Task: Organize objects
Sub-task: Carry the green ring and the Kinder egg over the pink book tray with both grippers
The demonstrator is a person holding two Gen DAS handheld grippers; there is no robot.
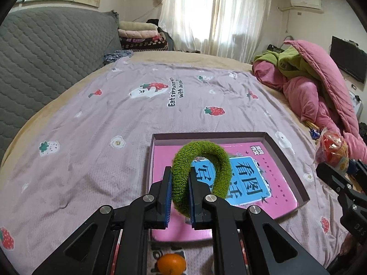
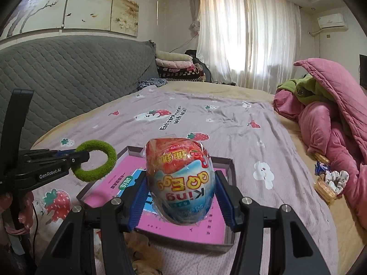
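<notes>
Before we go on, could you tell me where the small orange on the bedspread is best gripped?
Probably across the widest middle of the orange, coming from above: it is round and lies on the soft bedspread. It is only partly visible.

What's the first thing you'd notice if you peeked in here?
Probably the big shiny egg-shaped toy, wrapped in plastic and squeezed in the right tongs above the box with the pink book. Then the fuzzy green ring pinched in the left tongs, also over that box on the strawberry blanket.
</notes>
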